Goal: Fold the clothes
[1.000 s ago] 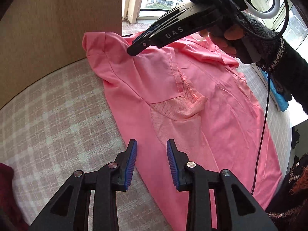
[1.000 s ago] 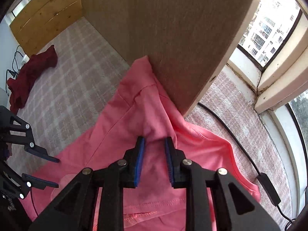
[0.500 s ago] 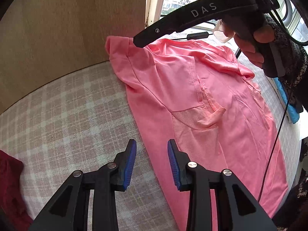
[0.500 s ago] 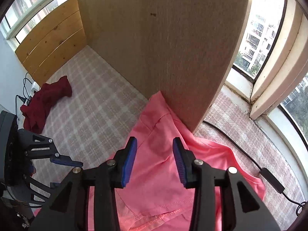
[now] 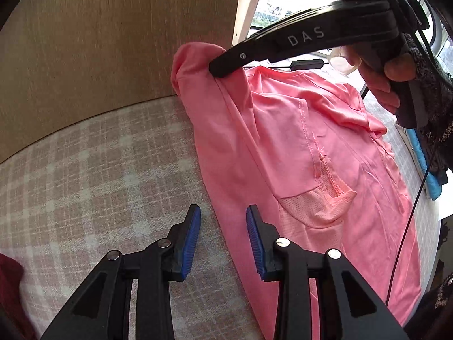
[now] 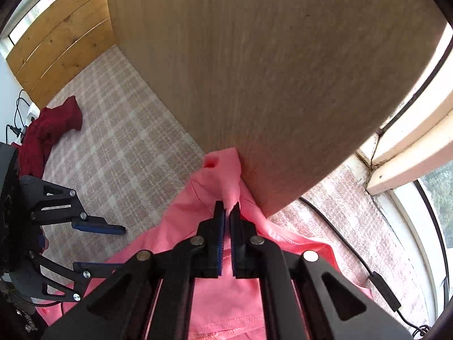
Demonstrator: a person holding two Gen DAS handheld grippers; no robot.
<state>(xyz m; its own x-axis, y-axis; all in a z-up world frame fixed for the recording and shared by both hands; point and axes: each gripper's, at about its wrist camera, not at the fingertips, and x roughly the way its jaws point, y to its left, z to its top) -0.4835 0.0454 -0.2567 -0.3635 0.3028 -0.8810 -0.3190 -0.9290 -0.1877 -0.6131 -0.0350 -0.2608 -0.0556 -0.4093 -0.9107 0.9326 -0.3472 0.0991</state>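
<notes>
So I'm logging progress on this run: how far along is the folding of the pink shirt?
Early. Done: the pink shirt lies spread on the checked cloth, with no fold visible yet. In hand: the right gripper is shut on its far corner by the wooden panel; the left gripper is open at the near edge. Left: every fold, plus the dark red garment.

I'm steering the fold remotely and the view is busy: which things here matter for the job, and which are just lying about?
In the job:
- pink shirt, spread on the checked cloth
- right gripper, fingers pinching the shirt's sleeve
- left gripper, open beside the shirt's edge

Lying about:
- dark red garment
- black cable
- blue item
- wooden panel
</notes>
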